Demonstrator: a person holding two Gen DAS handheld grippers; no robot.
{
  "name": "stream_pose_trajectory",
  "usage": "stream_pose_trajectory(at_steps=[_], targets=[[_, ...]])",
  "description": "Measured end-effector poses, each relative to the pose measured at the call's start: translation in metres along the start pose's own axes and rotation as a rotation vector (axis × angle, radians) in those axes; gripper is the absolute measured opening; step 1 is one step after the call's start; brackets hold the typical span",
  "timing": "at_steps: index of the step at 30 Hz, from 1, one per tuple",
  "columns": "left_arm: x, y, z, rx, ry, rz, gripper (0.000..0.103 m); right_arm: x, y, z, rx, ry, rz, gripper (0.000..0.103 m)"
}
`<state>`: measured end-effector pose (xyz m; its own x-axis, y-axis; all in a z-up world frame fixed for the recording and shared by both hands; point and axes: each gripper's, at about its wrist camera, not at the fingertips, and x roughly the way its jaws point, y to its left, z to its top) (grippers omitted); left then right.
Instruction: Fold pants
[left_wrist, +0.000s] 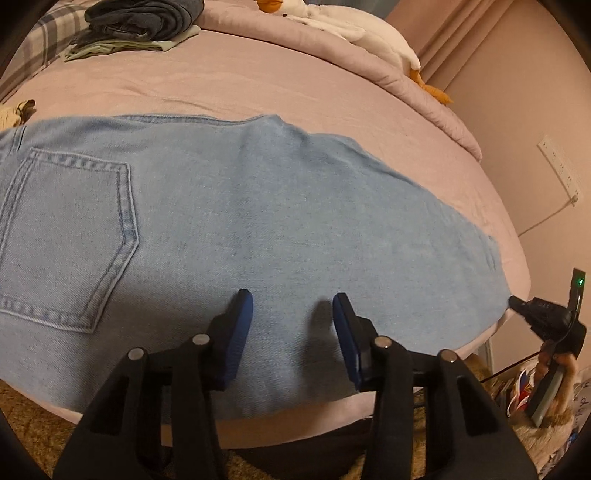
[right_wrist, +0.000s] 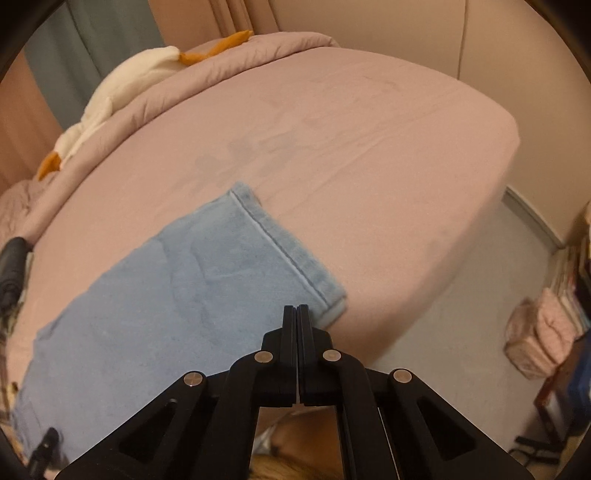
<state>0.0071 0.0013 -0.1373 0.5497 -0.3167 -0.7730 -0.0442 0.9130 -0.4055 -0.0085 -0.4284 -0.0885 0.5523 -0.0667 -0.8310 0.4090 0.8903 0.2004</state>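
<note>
Light blue jeans (left_wrist: 258, 206) spread flat across the pink bed (left_wrist: 229, 81), lying sideways ahead of the left gripper (left_wrist: 292, 306), back pocket (left_wrist: 70, 240) off to the left of its fingers. Blue pads (left_wrist: 242, 321) apart, nothing between them, hovering over the near edge of the denim, shadows on the cloth just under the tips. Over on the other side, right gripper (right_wrist: 296, 308) with fingers pressed together, no cloth pinched, tips sitting over the near corner of the leg hem (right_wrist: 280, 251). Hem running up and away to the left of those fingers, bare sheet to the right. Far beyond the left fingers, stacked dark clothes (left_wrist: 144, 22) and a white plush goose (left_wrist: 354, 33) along the rolled duvet (left_wrist: 406, 85)
</note>
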Motion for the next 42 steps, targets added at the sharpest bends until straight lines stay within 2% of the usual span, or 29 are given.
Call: stream_pose_trajectory(at_steps=[1, 2, 3, 4, 5, 6, 13, 23, 32, 37, 41, 42], targets=[[0.000, 0.001, -0.001, 0.000, -0.004, -0.004, 0.043, 0.000, 0.003, -0.003, -0.010, 0.007, 0.030, 0.007], [0.000, 0.001, -0.003, 0.000, -0.008, -0.007, 0.044, 0.000, 0.006, -0.005, -0.018, 0.007, 0.045, 0.014], [-0.002, 0.001, -0.005, 0.001, -0.014, -0.009, 0.044, 0.003, 0.009, -0.008, -0.036, 0.005, 0.048, 0.028], [-0.002, 0.001, -0.006, 0.006, -0.016, -0.007, 0.043, 0.004, 0.012, -0.008, -0.047, 0.004, 0.048, 0.037], [-0.001, 0.000, -0.006, 0.010, -0.016, -0.005, 0.043, 0.008, 0.016, -0.008, -0.056, 0.004, 0.050, 0.051], [-0.001, 0.000, -0.007, 0.012, -0.016, -0.002, 0.043, 0.010, 0.017, -0.008, -0.061, 0.003, 0.050, 0.056], [-0.001, -0.002, -0.007, 0.020, -0.017, 0.011, 0.044, 0.015, 0.029, -0.010, -0.106, -0.030, -0.026, 0.061], [-0.007, 0.010, -0.015, -0.010, -0.050, -0.042, 0.044, 0.013, 0.032, -0.017, -0.131, -0.068, -0.046, 0.062], [-0.007, 0.003, -0.017, 0.009, -0.066, -0.018, 0.044, 0.015, 0.023, -0.015, -0.089, -0.053, -0.018, 0.068], [-0.009, 0.003, -0.019, 0.005, -0.089, -0.025, 0.044, 0.013, 0.024, -0.015, -0.081, -0.050, -0.019, 0.068], [-0.018, 0.003, -0.022, -0.017, -0.079, -0.026, 0.046, 0.006, 0.014, -0.012, -0.034, -0.042, 0.028, 0.068], [-0.022, 0.003, -0.023, -0.036, -0.066, -0.046, 0.048, 0.003, 0.011, -0.011, -0.015, -0.046, 0.043, 0.068]])
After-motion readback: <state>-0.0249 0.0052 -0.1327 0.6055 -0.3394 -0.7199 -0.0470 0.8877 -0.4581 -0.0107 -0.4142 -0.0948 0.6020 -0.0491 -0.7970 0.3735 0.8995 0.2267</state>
